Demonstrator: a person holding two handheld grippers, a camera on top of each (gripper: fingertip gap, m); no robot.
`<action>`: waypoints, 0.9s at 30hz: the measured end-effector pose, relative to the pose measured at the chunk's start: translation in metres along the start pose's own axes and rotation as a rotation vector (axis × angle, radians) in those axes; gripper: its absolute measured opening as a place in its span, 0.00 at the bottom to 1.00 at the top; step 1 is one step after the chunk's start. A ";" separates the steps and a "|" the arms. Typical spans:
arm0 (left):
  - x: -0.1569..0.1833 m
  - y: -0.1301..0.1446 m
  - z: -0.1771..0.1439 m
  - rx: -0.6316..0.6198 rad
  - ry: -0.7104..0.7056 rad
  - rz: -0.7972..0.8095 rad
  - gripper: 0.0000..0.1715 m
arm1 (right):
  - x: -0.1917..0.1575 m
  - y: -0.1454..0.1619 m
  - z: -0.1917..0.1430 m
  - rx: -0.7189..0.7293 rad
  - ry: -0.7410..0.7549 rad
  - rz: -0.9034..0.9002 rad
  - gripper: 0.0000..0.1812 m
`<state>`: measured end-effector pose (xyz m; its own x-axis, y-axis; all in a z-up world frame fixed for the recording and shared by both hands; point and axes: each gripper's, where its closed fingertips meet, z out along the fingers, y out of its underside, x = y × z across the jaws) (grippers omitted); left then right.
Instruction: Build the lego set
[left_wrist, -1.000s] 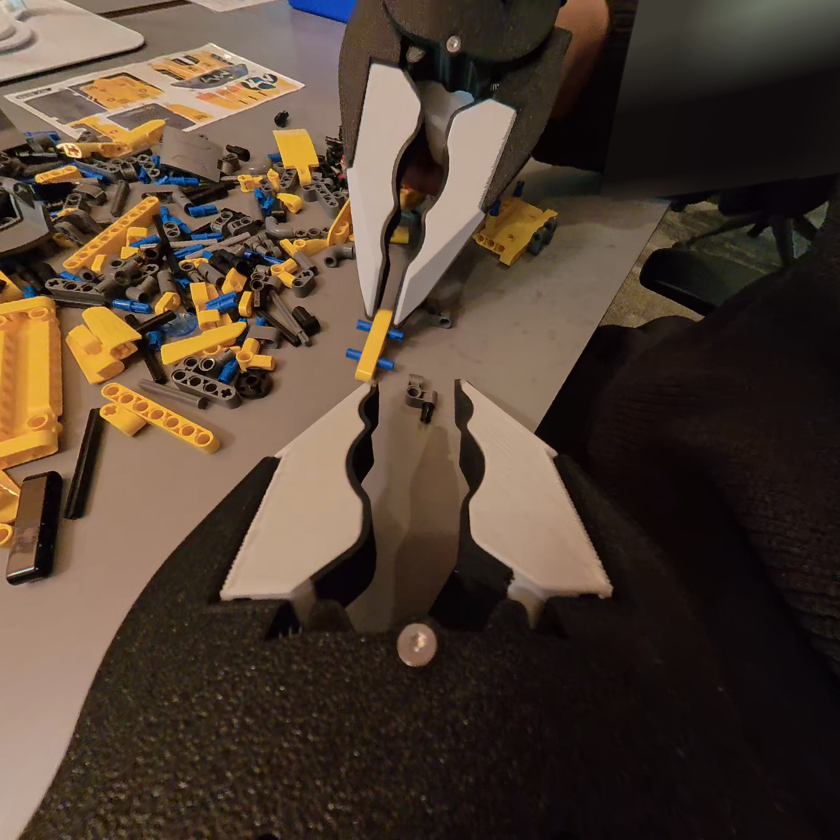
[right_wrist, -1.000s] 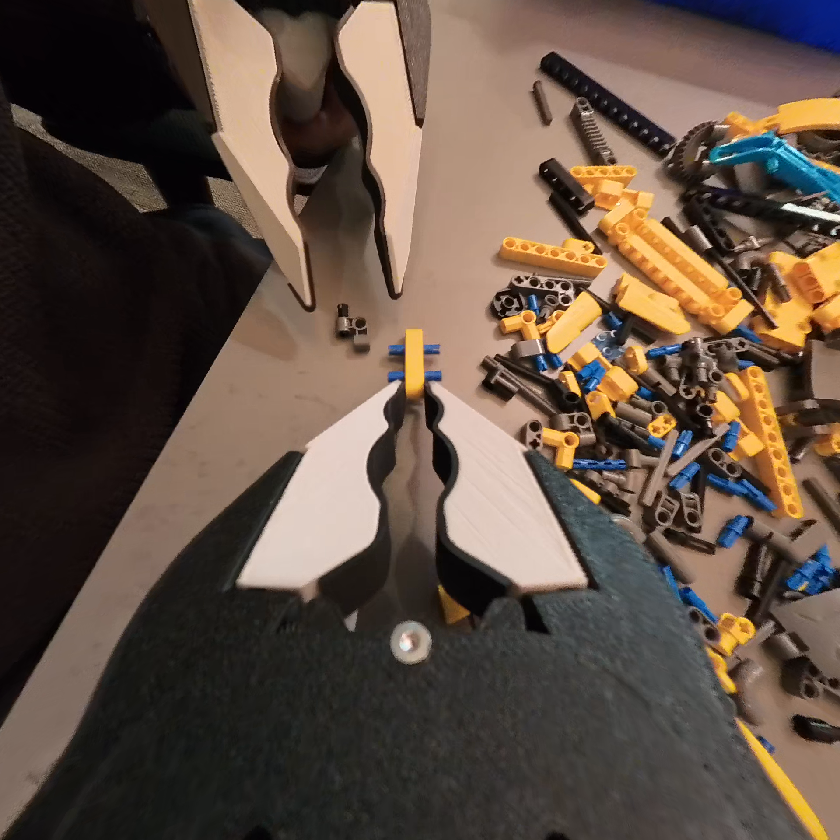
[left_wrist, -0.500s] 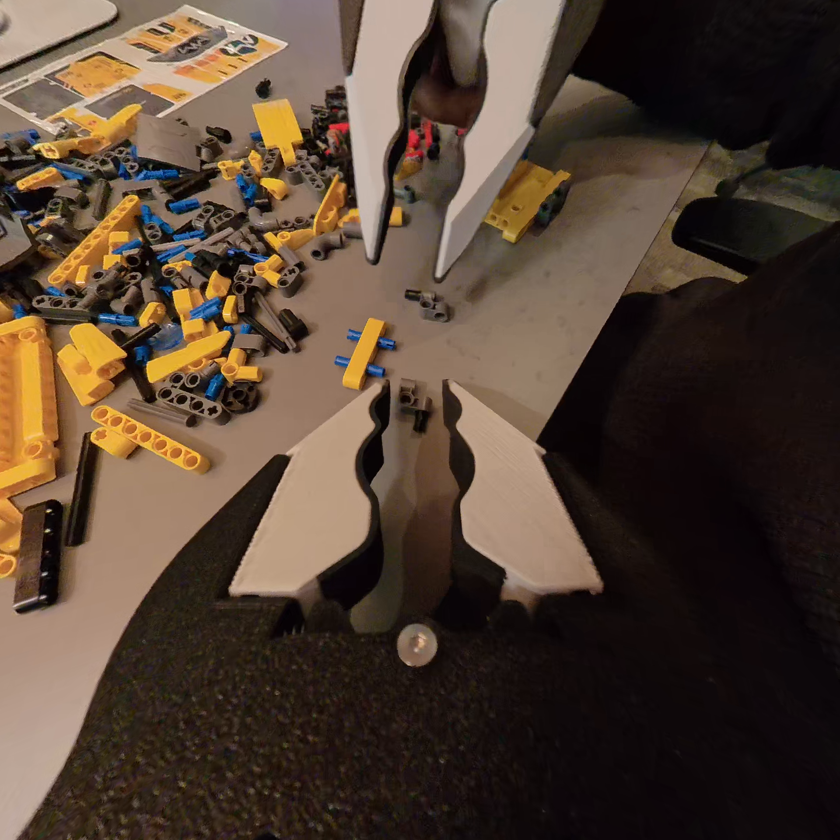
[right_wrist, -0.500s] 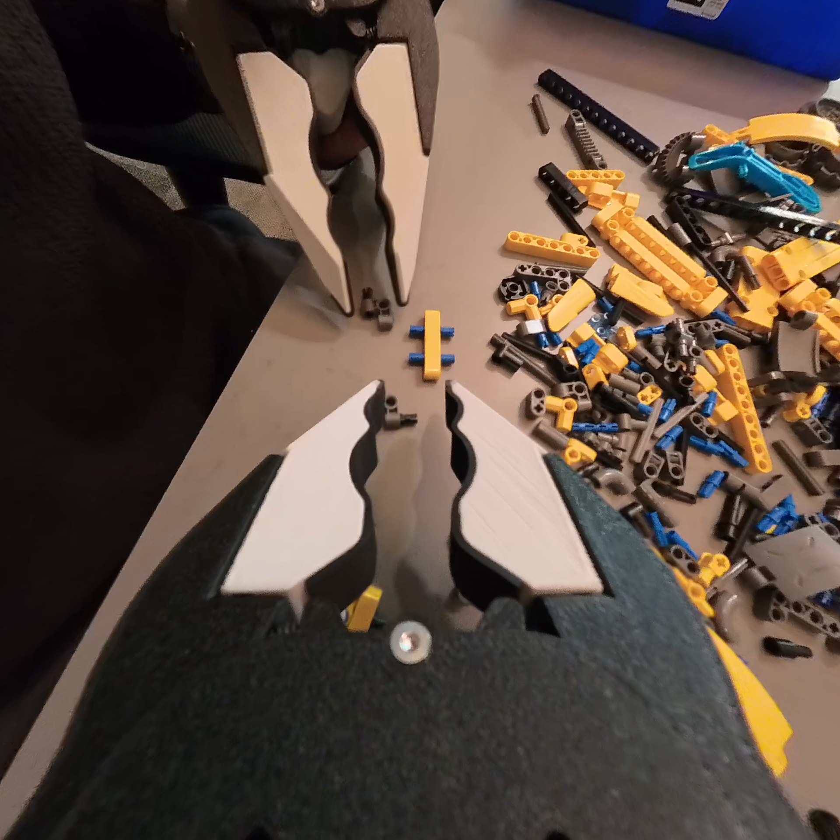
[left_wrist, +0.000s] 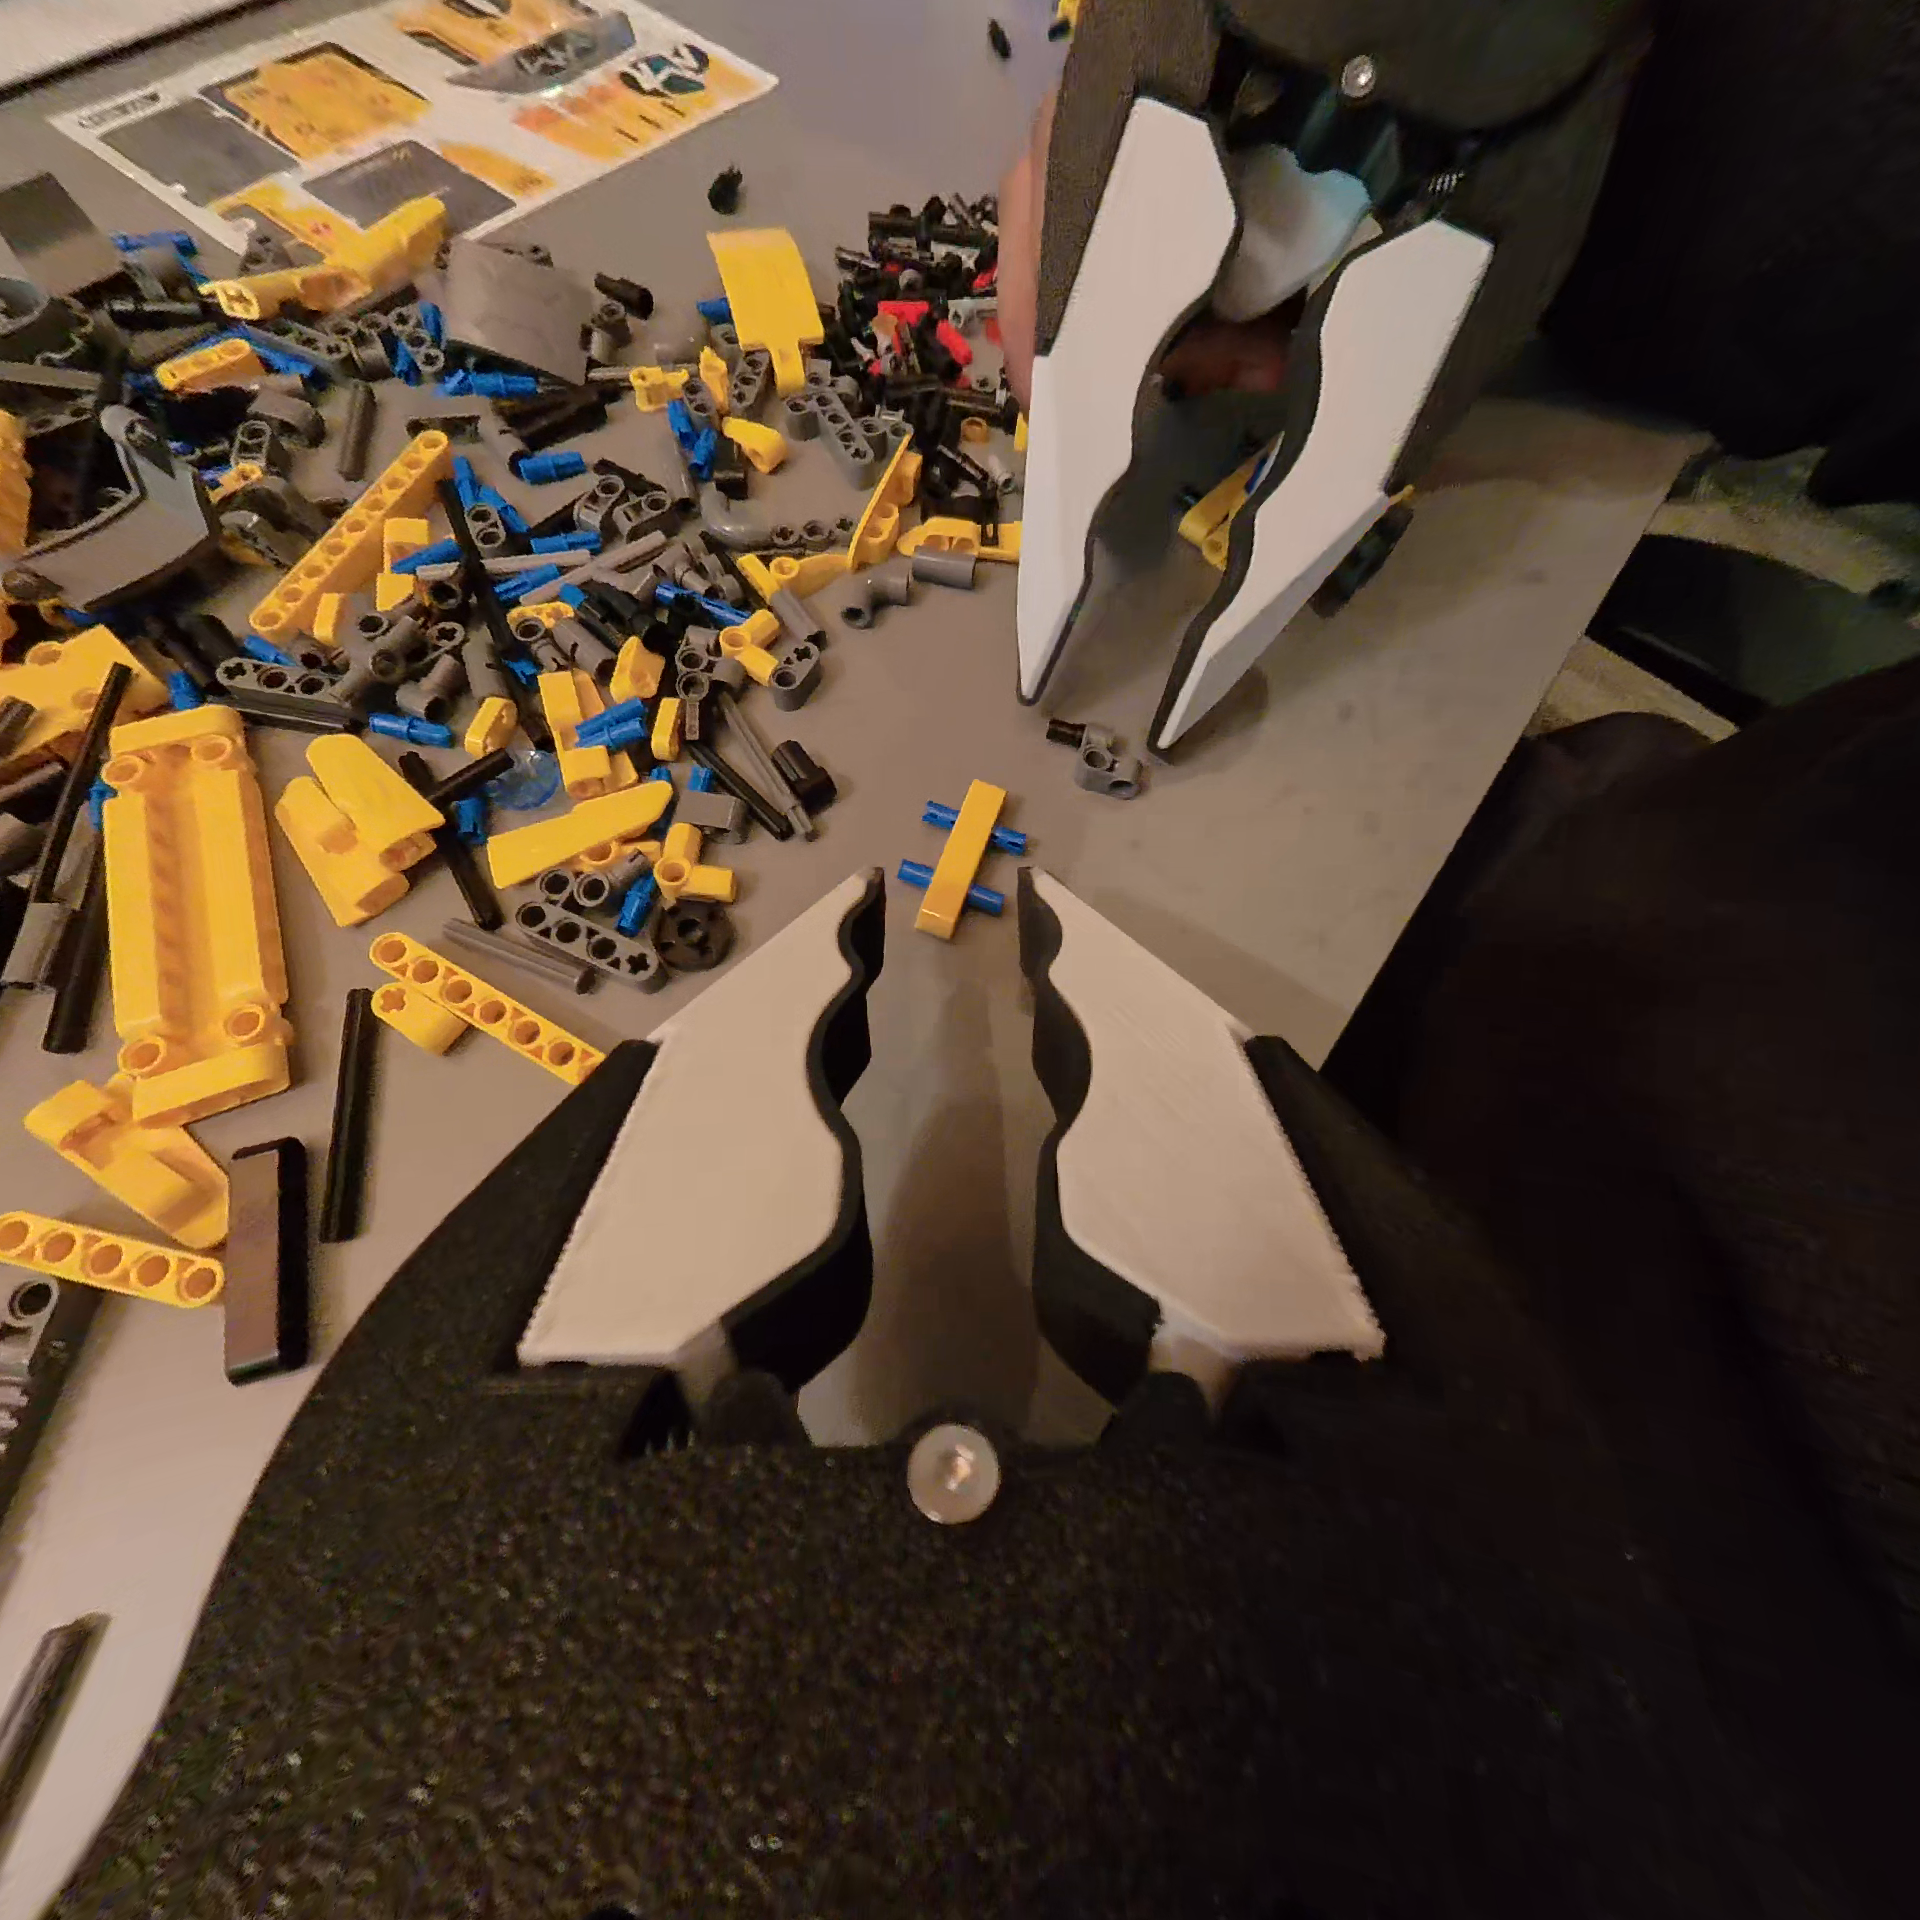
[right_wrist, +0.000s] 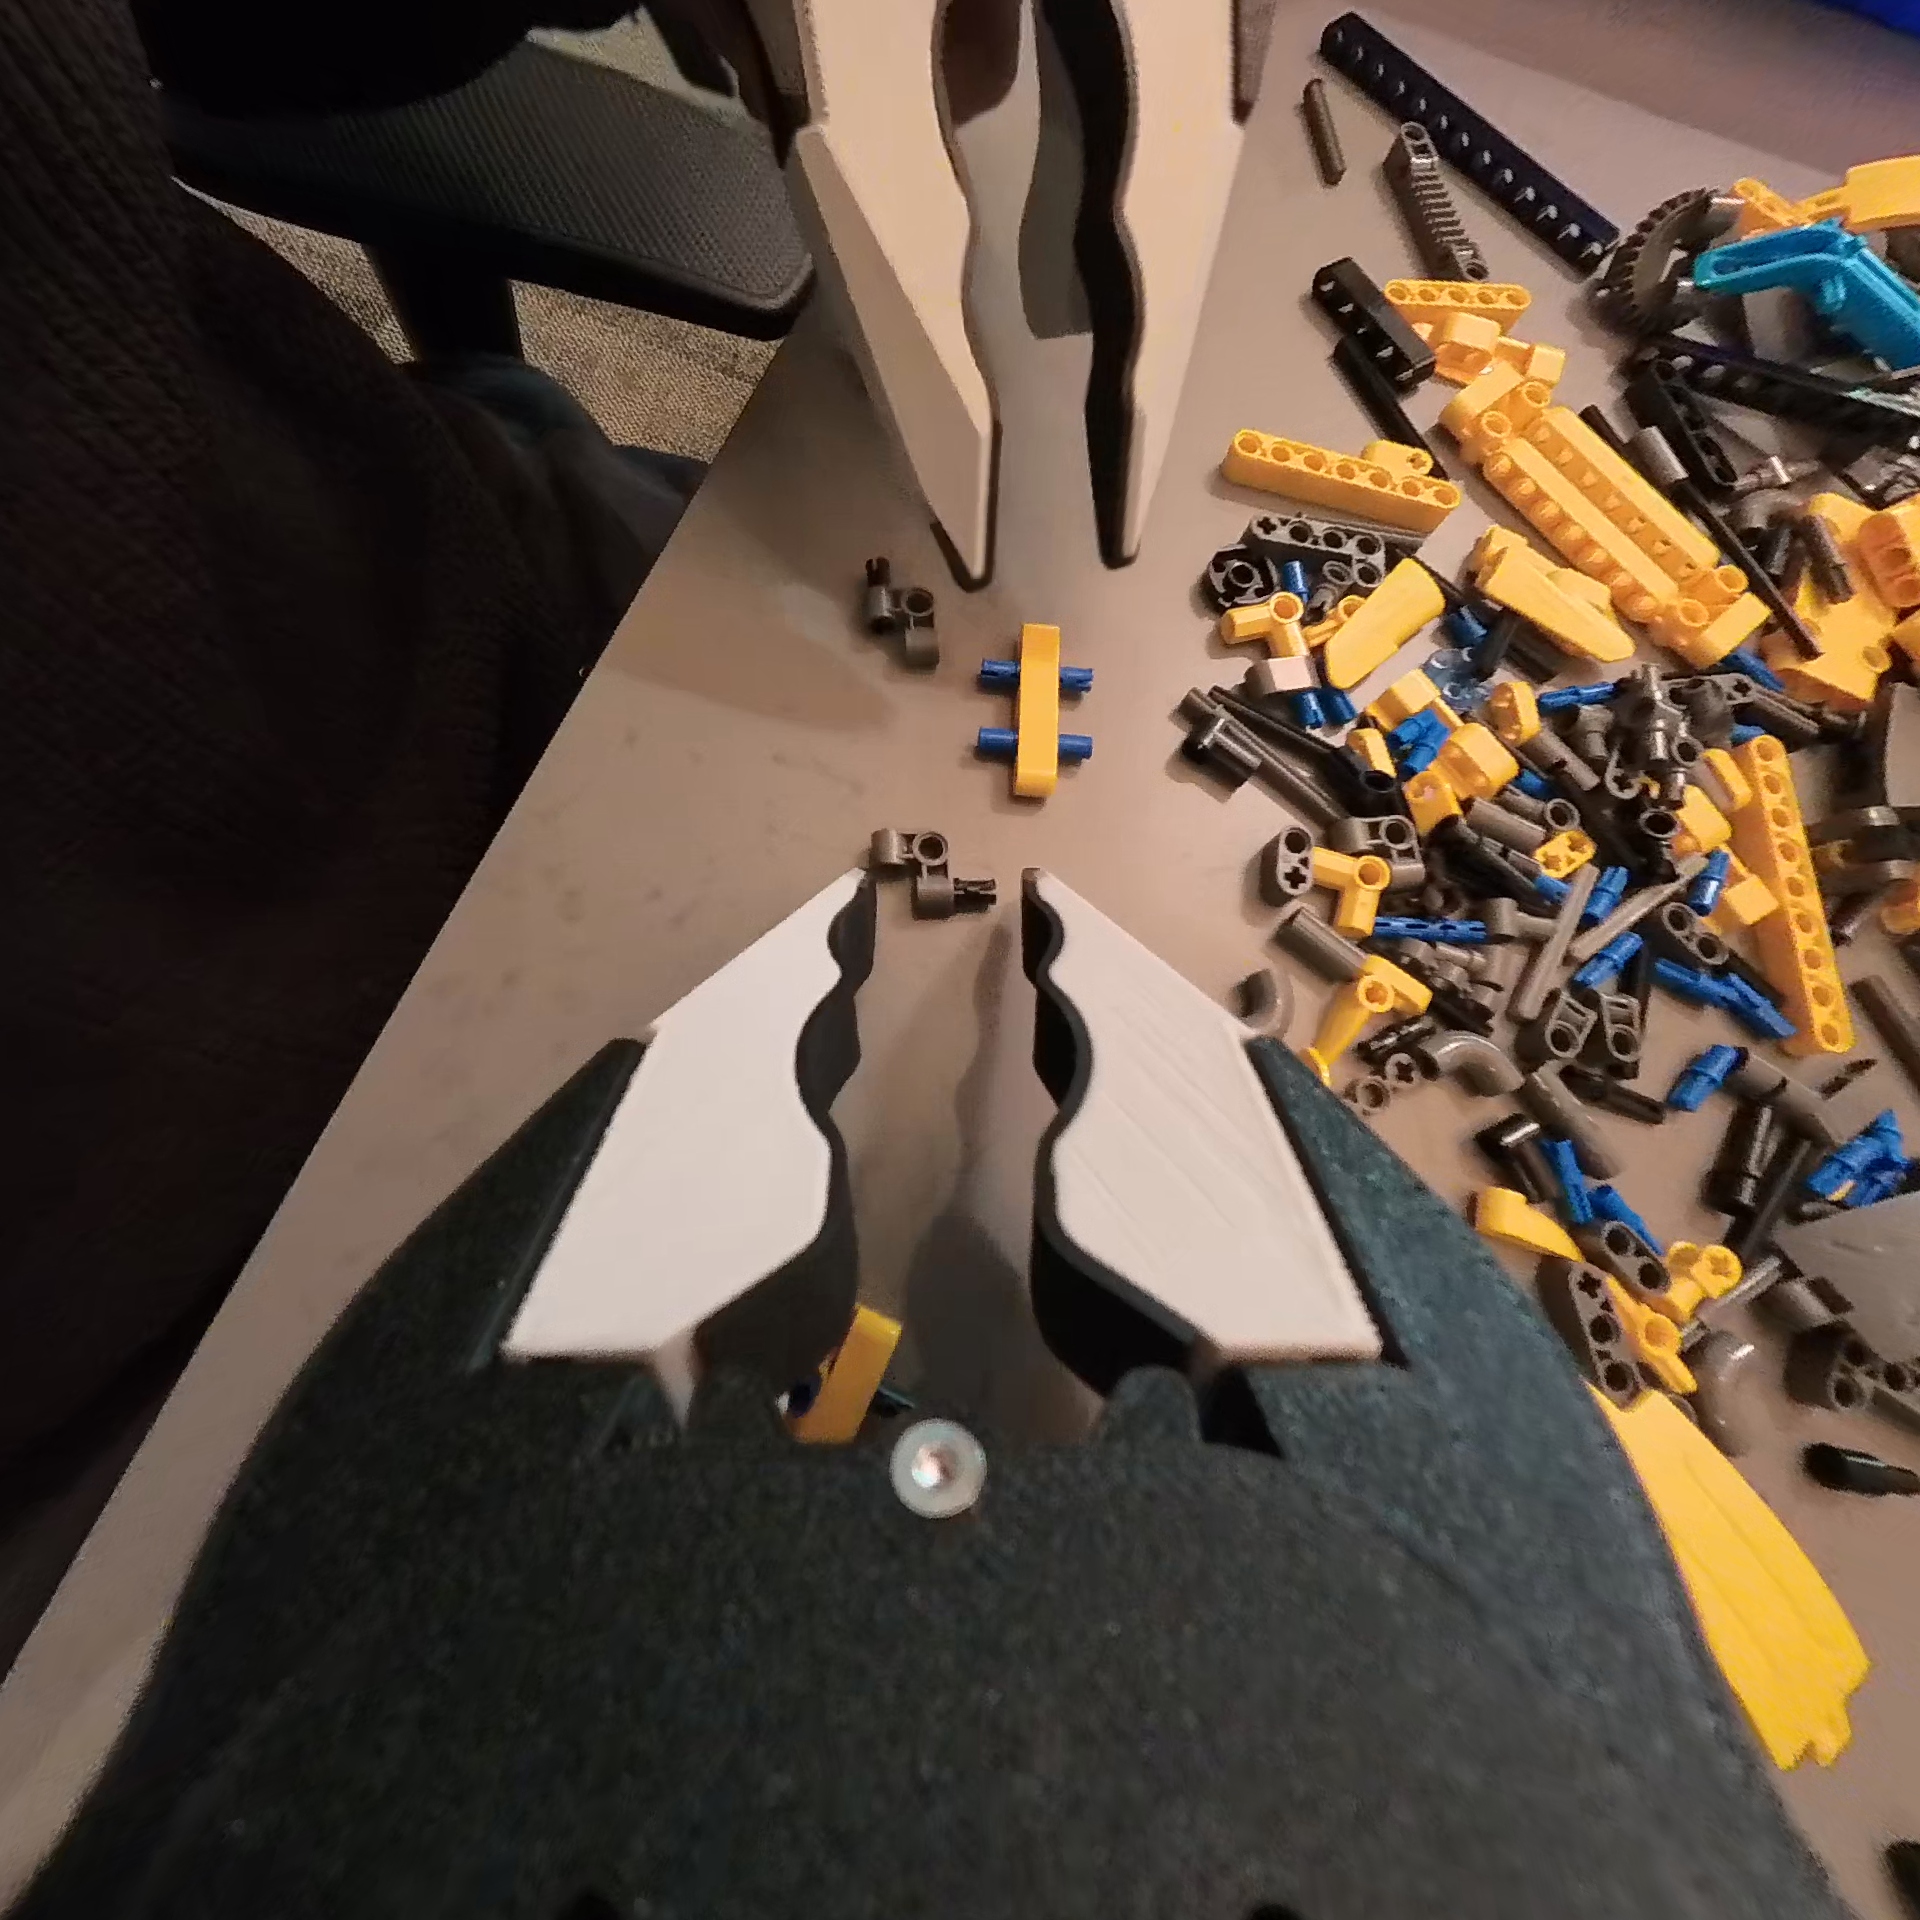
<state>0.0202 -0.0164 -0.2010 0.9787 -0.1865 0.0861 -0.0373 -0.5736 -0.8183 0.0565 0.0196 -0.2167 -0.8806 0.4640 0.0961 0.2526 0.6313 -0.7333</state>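
Note:
A short yellow beam with two blue pins lies flat on the grey table. My left gripper is open, with its tips on either side of the beam's near end. My right gripper is open and low over the table, and a small grey connector lies between its tips. The yellow beam lies just beyond it, and the left gripper stands past that. A second grey connector lies beside the left gripper's tips. In the left wrist view the right gripper is just above the first grey connector.
A wide pile of yellow, grey, black and blue building pieces covers the table to the left, shown also in the right wrist view. A printed sheet lies at the back. The table edge runs close by, with a dark sleeve beyond. One gripper's finger ends stand about 6 cm off the other's.
My right gripper let go of the yellow beam, opened and drew back to the grey connector. My left gripper shifted from the other grey connector to the beam's end.

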 end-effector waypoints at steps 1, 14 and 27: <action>-0.001 0.000 0.001 -0.010 -0.002 0.004 0.14 | 0.000 0.000 0.000 -0.002 0.000 -0.002 0.15; 0.000 0.010 0.012 -0.107 0.017 0.017 0.14 | 0.000 0.004 0.004 -0.037 0.008 -0.021 0.09; 0.000 0.008 0.010 -0.089 0.021 0.014 0.14 | -0.006 0.012 -0.004 -0.107 -0.010 0.000 0.09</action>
<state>0.0221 -0.0126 -0.2134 0.9735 -0.2110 0.0882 -0.0691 -0.6392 -0.7659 0.0669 0.0269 -0.2230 -0.8844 0.4583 0.0886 0.2940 0.6943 -0.6569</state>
